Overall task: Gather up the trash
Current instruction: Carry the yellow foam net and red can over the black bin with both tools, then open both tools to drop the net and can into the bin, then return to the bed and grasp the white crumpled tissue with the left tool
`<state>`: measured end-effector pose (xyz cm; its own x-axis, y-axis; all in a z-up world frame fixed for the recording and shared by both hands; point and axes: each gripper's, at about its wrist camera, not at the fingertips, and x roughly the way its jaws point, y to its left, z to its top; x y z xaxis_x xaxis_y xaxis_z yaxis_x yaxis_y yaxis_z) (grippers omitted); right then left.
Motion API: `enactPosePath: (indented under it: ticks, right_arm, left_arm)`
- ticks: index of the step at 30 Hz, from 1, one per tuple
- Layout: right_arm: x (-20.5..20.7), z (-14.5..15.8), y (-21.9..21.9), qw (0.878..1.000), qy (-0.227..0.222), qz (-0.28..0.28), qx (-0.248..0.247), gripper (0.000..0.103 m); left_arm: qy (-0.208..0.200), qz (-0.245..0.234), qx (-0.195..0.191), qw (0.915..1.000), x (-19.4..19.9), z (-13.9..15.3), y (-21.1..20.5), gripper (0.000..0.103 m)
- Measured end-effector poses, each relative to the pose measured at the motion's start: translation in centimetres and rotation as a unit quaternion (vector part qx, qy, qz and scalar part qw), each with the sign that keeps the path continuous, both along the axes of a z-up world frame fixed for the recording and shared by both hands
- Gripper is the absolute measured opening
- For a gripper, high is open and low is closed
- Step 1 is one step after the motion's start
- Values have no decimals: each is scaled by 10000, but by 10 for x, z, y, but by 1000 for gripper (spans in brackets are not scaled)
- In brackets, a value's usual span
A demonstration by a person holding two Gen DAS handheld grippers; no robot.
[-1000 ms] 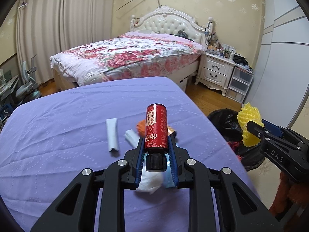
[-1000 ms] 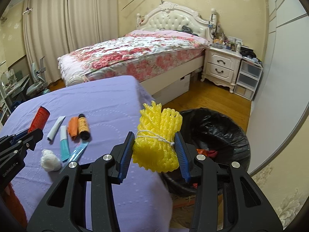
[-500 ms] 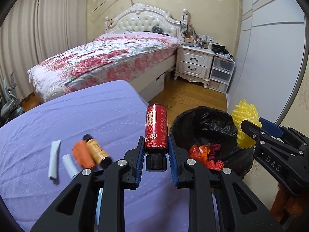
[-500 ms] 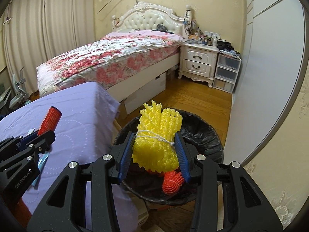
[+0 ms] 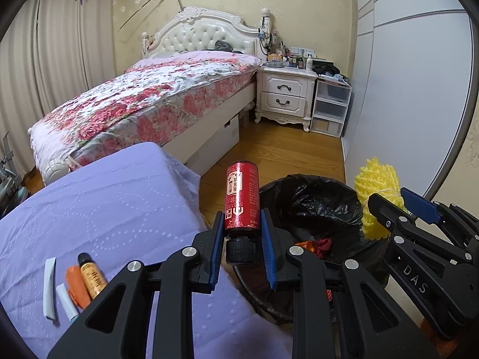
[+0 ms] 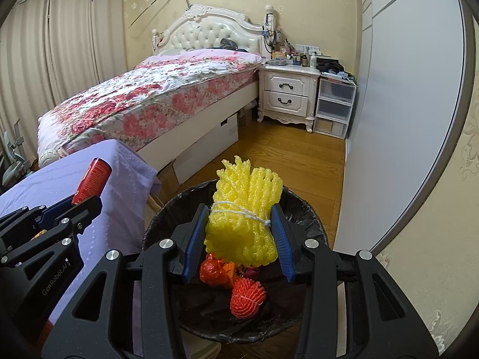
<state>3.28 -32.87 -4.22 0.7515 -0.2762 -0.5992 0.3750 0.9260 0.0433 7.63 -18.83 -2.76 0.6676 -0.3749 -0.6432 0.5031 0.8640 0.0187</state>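
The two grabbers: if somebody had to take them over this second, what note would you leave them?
Left gripper: shut on the red bottle, held by its cap end, at the near rim of the black-lined trash bin.
Right gripper: shut on the yellow foam net, directly over the bin.
Done: some red and orange trash already lies in the bin.
Left: release both items, then collect the orange bottle and white tubes on the purple-covered table.

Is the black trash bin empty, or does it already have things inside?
Not empty. The black trash bin already holds an orange foam net ball and crumpled orange-red wrapping at its bottom.
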Motion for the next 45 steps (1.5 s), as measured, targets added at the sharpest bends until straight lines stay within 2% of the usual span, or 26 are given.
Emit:
enactPosePath:
  ticks: [4, 6, 7, 8, 9, 10, 11, 16, 28, 45]
  right_arm:
    - [4, -4, -10, 9999, 20, -89, 53, 42]
    - [5, -6, -14, 9999, 27, -133, 65, 47]
    - [6, -7, -16, 9998, 28, -165, 79, 48]
    - [5, -8, -18, 9998, 31, -199, 89, 52]
    - [5, -8, -20, 9996, 24, -247, 100, 57]
    - [4, -9, -21, 9995, 14, -297, 101, 59]
    - [3, -10, -23, 9993, 14, -352, 108, 59]
    - [1, -11, -27, 9989, 24, -445, 122, 59]
    - [-5, -11, -8, 9997, 81, -176, 178, 59]
    - [-23, -16, 65, 9968, 287, 673, 320, 59]
  left_arm:
    - [20, -90, 107, 9999, 4, -6, -13, 25]
    - [52, -128, 163, 9998, 7, -9, -17, 25]
    - [91, -117, 213, 9997, 8, -12, -18, 28]
    - [114, -87, 240, 9996, 10, -14, -18, 39]
    - [127, -57, 237, 9996, 11, -15, -17, 45]
    - [133, -20, 215, 9997, 11, -16, -16, 56]
    - [138, 10, 201, 9997, 11, -17, -15, 61]
    - [98, 57, 268, 9996, 8, -16, -14, 69]
    - [74, 335, 314, 9989, -6, -4, 15, 71]
    - [130, 998, 303, 9945, -46, 1, 103, 71]
